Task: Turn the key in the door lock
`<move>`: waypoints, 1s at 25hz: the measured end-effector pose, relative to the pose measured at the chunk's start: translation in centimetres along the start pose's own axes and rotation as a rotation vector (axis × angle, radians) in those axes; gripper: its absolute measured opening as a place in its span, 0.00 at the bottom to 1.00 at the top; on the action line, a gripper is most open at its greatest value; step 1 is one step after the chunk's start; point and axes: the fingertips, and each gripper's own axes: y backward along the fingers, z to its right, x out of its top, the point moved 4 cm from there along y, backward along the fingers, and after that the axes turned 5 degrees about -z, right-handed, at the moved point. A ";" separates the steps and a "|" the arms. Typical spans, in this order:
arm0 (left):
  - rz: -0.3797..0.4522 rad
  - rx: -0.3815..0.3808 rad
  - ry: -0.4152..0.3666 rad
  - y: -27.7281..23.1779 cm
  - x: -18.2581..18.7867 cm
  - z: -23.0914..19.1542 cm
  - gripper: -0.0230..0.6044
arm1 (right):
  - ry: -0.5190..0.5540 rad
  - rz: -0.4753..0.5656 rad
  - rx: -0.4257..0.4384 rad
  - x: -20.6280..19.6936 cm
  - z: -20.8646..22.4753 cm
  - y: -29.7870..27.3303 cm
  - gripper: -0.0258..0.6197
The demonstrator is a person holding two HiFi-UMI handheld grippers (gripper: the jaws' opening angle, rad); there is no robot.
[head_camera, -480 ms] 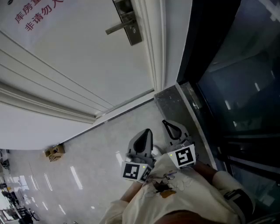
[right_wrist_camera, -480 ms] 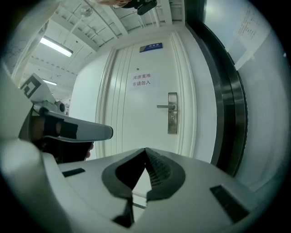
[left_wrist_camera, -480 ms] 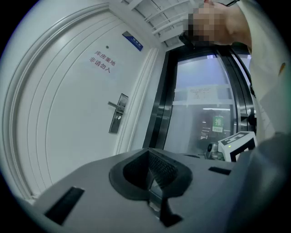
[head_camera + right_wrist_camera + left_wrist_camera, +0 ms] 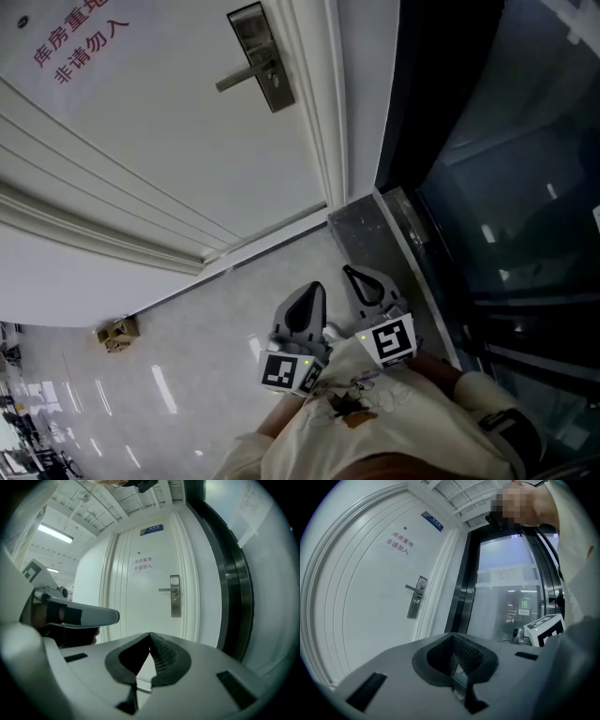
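The white door (image 4: 187,150) carries a steel lock plate (image 4: 259,56) with a lever handle (image 4: 234,79), far ahead of both grippers. No key can be made out on it. In the head view my left gripper (image 4: 315,289) and right gripper (image 4: 350,272) are held side by side, close to the person's body over the floor. Both are shut with nothing between the jaws. The left gripper view shows the lock plate (image 4: 417,603) beyond its shut jaws (image 4: 457,665). In the right gripper view the lock plate (image 4: 175,596) stands above the right gripper (image 4: 149,641), and the left gripper (image 4: 75,613) shows at the left.
A red printed notice (image 4: 80,42) is on the door. A glass door in a black frame (image 4: 487,141) stands to the right, with a dark stone sill (image 4: 375,234) at its foot. A small cardboard box (image 4: 117,330) lies on the glossy floor at the left.
In the head view the lock plate and handle have slid a little down and to the left. Both grippers stay shut in about the same spot before the person.
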 end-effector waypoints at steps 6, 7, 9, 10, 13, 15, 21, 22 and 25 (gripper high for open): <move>0.013 0.020 0.011 -2.0 -0.3 0.5 0.04 | -0.023 0.032 0.024 0.8 2.1 -0.5 0.05; 0.015 0.025 0.016 -2.3 -0.2 0.3 0.04 | -0.022 0.029 0.025 1.2 2.4 -0.9 0.05; 0.018 0.036 0.022 -3.2 0.2 -0.5 0.04 | -0.015 0.033 0.026 2.0 3.1 -2.1 0.05; 0.020 0.039 0.024 -3.7 0.4 -1.1 0.04 | -0.010 0.039 0.025 2.4 3.5 -2.9 0.05; 0.028 0.039 0.032 -5.7 0.9 -3.5 0.04 | 0.003 0.058 0.020 3.6 4.7 -6.2 0.05; 0.035 0.034 0.039 -7.1 1.4 -5.5 0.04 | 0.009 0.065 0.007 4.7 5.6 -8.8 0.05; 0.042 -0.009 0.032 -12.4 4.8 -12.9 0.04 | 0.048 0.096 -0.048 9.3 8.5 -18.8 0.05; 0.034 -0.019 0.030 -13.1 5.4 -14.1 0.04 | 0.079 0.095 -0.060 10.2 8.7 -20.1 0.05; 0.016 -0.051 0.020 -14.7 6.9 -17.4 0.04 | 0.179 0.086 -0.128 12.1 9.5 -23.5 0.06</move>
